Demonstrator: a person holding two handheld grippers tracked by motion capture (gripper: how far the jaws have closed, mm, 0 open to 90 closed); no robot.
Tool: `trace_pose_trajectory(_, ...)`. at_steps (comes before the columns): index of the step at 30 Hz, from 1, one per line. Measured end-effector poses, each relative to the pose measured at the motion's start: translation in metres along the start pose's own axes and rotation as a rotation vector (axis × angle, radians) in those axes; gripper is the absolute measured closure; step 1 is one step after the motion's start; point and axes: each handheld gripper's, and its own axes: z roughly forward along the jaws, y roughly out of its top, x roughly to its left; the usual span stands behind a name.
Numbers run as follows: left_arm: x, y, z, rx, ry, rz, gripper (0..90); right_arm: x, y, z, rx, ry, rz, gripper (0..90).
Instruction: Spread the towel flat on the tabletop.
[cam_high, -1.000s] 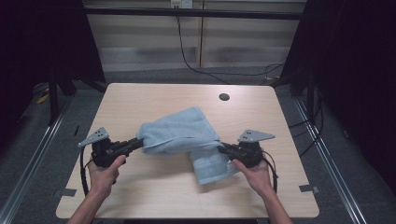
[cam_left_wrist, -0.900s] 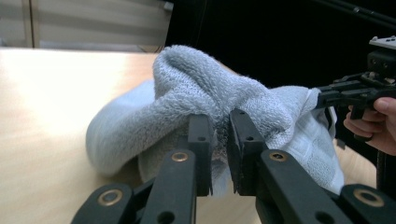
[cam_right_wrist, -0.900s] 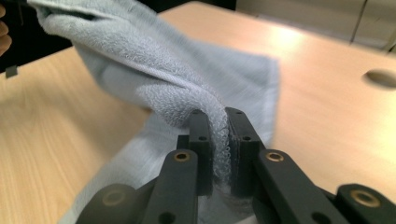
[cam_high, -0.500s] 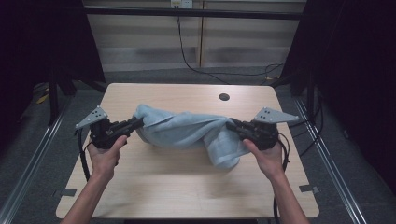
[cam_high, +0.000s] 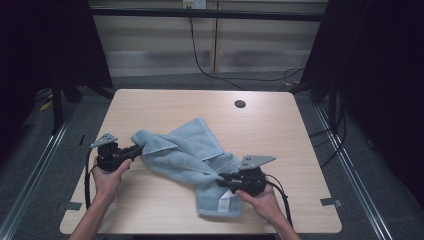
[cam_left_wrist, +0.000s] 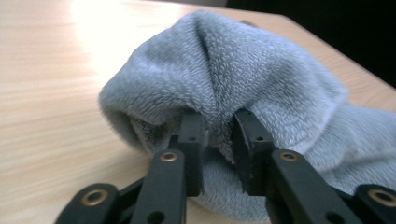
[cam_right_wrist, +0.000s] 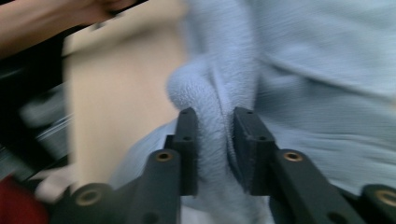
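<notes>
A light blue towel (cam_high: 185, 150) lies crumpled on the wooden table (cam_high: 165, 102), running from middle left to front right. My left gripper (cam_high: 141, 148) is at the towel's left end; in the left gripper view (cam_left_wrist: 219, 135) a bunched fold of towel (cam_left_wrist: 243, 79) fills the gap between the pads. My right gripper (cam_high: 220, 179) is at the front right part; in the right gripper view (cam_right_wrist: 215, 135) a ridge of towel (cam_right_wrist: 210, 88) sits squeezed between its pads. Both grippers' jaws have just been opening, with cloth still between them.
A dark round hole (cam_high: 240, 104) sits in the table near its far edge. A white label (cam_high: 225, 202) shows on the towel's front corner. Bare tabletop lies behind the towel and at the front left. Dark floor and rails surround the table.
The towel was held up and stretched between the two grippers; now it rests on the table. Both hands have come down and toward the front edge, the right one farther forward.
</notes>
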Motion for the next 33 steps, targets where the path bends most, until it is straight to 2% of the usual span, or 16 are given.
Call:
trace_pose_trajectory(1, 0.000, 0.000, -0.001, 0.010, 0.033, 0.012, 51.4, 0.007, -0.003, 0.006, 0.034, 0.021, -0.014, 64.2)
trace_pose_trajectory(3, -0.003, 0.003, -0.007, -0.007, 0.011, 0.007, 47.9, 0.007, -0.003, 0.004, 0.031, 0.039, -0.015, 59.9)
trace_pose_trajectory(7, -0.018, 0.016, -0.023, -0.098, -0.034, 0.038, 41.5, -0.003, 0.005, -0.019, -0.070, 0.012, 0.024, 52.0)
trace_pose_trajectory(8, -0.018, 0.016, -0.023, -0.098, -0.034, 0.038, 41.3, -0.003, 0.005, -0.019, -0.070, 0.012, 0.024, 52.0)
trace_pose_trajectory(9, -0.027, 0.023, -0.029, -0.126, -0.040, 0.062, 40.4, -0.011, 0.009, -0.031, -0.118, -0.022, 0.040, 52.4)
trace_pose_trajectory(10, -0.027, 0.023, -0.029, -0.126, -0.040, 0.062, 39.9, -0.011, 0.009, -0.031, -0.118, -0.022, 0.040, 52.4)
trace_pose_trajectory(11, -0.036, 0.026, -0.032, -0.143, -0.059, 0.070, 40.0, -0.024, 0.008, -0.038, -0.125, -0.107, 0.054, 53.0)
trace_pose_trajectory(13, -0.047, 0.027, -0.029, -0.115, -0.093, 0.105, 40.0, -0.038, 0.004, -0.035, -0.087, -0.179, 0.076, 52.1)
trace_pose_trajectory(15, -0.053, 0.027, -0.027, -0.105, -0.104, 0.133, 42.2, -0.046, 0.001, -0.030, -0.065, -0.194, 0.090, 51.1)
trace_pose_trajectory(16, -0.061, 0.025, -0.022, -0.080, -0.136, 0.161, 42.6, -0.061, -0.005, -0.017, -0.016, -0.229, 0.118, 46.4)
trace_pose_trajectory(17, -0.070, 0.022, -0.013, -0.049, -0.191, 0.190, 43.4, -0.065, -0.006, -0.013, -0.004, -0.233, 0.123, 45.4)
trace_pose_trajectory(21, -0.084, 0.004, 0.015, 0.047, -0.247, 0.205, 44.5, -0.079, -0.010, 0.006, 0.024, -0.263, 0.132, 40.5)
trace_pose_trajectory(24, -0.088, -0.009, 0.033, 0.110, -0.240, 0.234, 38.4, -0.084, -0.015, 0.017, 0.053, -0.278, 0.139, 38.1)
trace_pose_trajectory(28, -0.087, -0.019, 0.043, 0.163, -0.232, 0.250, 33.9, -0.081, -0.017, 0.020, 0.059, -0.286, 0.138, 36.4)
trace_pose_trajectory(31, -0.088, -0.025, 0.047, 0.190, -0.205, 0.279, 32.3, -0.075, -0.018, 0.026, 0.073, -0.299, 0.090, 37.8)
trace_pose_trajectory(33, -0.090, -0.028, 0.049, 0.203, -0.165, 0.317, 38.6, -0.069, -0.017, 0.030, 0.097, -0.333, 0.038, 41.7)
